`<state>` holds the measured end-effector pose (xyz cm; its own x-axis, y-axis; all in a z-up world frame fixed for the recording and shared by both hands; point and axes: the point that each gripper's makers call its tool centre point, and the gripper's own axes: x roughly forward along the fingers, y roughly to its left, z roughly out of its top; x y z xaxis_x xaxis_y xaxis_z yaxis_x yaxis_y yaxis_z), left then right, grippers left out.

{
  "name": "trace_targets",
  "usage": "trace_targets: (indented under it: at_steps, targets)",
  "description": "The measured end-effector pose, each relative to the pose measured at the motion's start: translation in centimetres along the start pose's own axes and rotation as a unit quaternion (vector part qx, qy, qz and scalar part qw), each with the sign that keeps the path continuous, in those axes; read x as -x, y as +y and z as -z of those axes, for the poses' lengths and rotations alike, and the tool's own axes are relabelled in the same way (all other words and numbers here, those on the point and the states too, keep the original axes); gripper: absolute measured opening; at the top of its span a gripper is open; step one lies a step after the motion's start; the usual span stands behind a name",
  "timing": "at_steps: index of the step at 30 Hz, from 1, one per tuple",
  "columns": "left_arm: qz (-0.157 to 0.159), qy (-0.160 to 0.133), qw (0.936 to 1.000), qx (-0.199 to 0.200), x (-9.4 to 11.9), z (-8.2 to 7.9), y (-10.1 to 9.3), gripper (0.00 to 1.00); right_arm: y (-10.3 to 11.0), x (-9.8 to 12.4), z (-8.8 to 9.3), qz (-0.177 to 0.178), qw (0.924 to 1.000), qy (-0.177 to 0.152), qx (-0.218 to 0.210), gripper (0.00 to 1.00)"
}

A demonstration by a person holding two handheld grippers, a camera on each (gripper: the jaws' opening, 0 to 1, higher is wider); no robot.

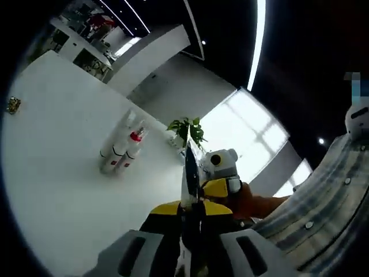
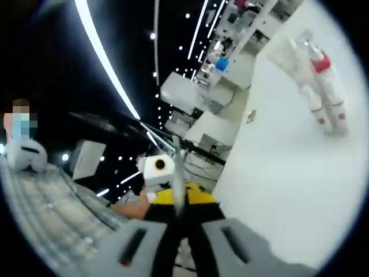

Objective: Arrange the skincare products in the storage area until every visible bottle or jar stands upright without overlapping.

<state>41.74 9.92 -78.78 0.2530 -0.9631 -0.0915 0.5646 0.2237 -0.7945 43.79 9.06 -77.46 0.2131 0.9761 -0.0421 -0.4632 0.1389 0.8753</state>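
Left gripper [image 1: 190,156] jaws pressed together, thin dark blade-like tip pointing up the middle of the left gripper view, nothing clamped between. Yellow and black body at the base, grey housing below

Group of skincare bottles [image 1: 121,151] up ahead and left of the left gripper tip, well apart from it, on white table [image 1: 63,173]. About three slim white bottles packed close, touching or nearly so, one with red cap [image 1: 136,137]; red marks near the far ends. Appear standing on the tabletop, view rolled so they read tilted; exact count hard to tell

Small gold item [image 1: 12,104] far left on the table, too small to identify. Potted green plant [image 1: 187,130] just behind the left gripper tip, at the table's far edge. Striped shirt sleeve [image 1: 323,202] at right of the gripper

Right gripper [image 2: 179,173] jaws likewise closed together, empty, tip pointing up the centre of the right gripper view. Same bottles [image 2: 320,86] far to the upper right of this tip, well apart, on the white table [image 2: 277,190]; red cap [image 2: 321,62] showing on one. Small gold item [image 2: 251,116] between the tip and the bottles, near the table edge. Plaid shirt [image 2: 46,213] to the left of the gripper. Neither gripper touching any bottle
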Motion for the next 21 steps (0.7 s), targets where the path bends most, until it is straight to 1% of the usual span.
trace_targets:
  at_steps: [1,4,5,6,8,9,10,11,12,13,15,16,18,19,20,21]
  targets:
    - [0.005,0.0,0.9999,0.013,0.1,0.0,-0.2,0.09,0.2,-0.1,0.1,-0.005,1.0,0.002,-0.004,0.0]
    - [0.019,-0.011,0.9993,0.029,0.4,-0.2,-0.6,0.04,0.3,-0.4,0.0,-0.011,0.9999,0.001,-0.01,0.0]
    - [0.029,-0.022,0.9987,0.036,0.5,-0.6,-0.9,0.03,0.3,-0.5,-0.1,-0.015,0.9997,-0.004,-0.017,0.01]
    - [0.025,-0.028,0.9985,0.04,0.6,-0.7,-0.8,0.03,0.6,-0.6,-0.4,-0.023,0.9995,-0.014,-0.018,0.01]
    - [0.026,-0.05,0.9973,0.046,0.9,-1.2,-0.7,0.02,0.7,-0.8,-1.3,-0.026,0.9988,-0.043,-0.003,0.01]
    - [0.026,-0.058,0.9967,0.051,0.9,-1.4,-0.6,0.02,0.7,-0.8,-1.4,-0.025,0.9987,-0.046,-0.003,0.04]
    - [0.023,-0.079,0.9946,0.064,1.1,-2.0,-0.4,0.02,1.0,-0.9,-1.4,-0.028,0.9985,-0.047,-0.008,0.08]
    - [0.024,-0.093,0.9926,0.074,1.2,-2.3,-0.4,0.02,1.1,-1.0,-1.6,-0.032,0.998,-0.051,-0.018,0.11]
    - [0.026,-0.106,0.9901,0.088,1.4,-2.6,-0.3,0.02,1.2,-1.1,-1.7,-0.035,0.9978,-0.054,-0.018,0.13]
    - [0.027,-0.112,0.989,0.093,1.4,-2.7,-0.3,0.02,1.2,-1.1,-1.7,-0.036,0.9977,-0.056,-0.016,0.13]
    - [0.028,-0.118,0.9883,0.092,1.4,-2.8,-0.4,0.02,1.2,-1.3,-1.6,-0.036,0.9977,-0.056,-0.017,0.13]
    - [0.031,-0.125,0.9866,0.1,1.4,-2.9,-0.4,0.02,1.1,-1.5,-1.3,-0.032,0.998,-0.051,-0.016,0.13]
    - [0.035,-0.157,0.9796,0.12,1.6,-3.9,-0.4,0.02,1.0,-1.9,-0.3,-0.028,0.999,-0.031,-0.016,0.13]
    - [0.037,-0.168,0.9765,0.13,1.7,-4.2,-0.4,0.02,0.9,-2.0,0.2,-0.026,0.9994,-0.021,-0.012,0.11]
    - [0.044,-0.18,0.9728,0.139,1.9,-4.6,-0.4,0.02,1.0,-2.1,0.9,-0.026,0.9996,-0.008,-0.004,0.05]
    - [0.047,-0.176,0.9731,0.141,2.0,-4.5,-0.4,0.02,1.2,-2.2,1.1,-0.03,0.9995,-0.007,-0.005,0.02]
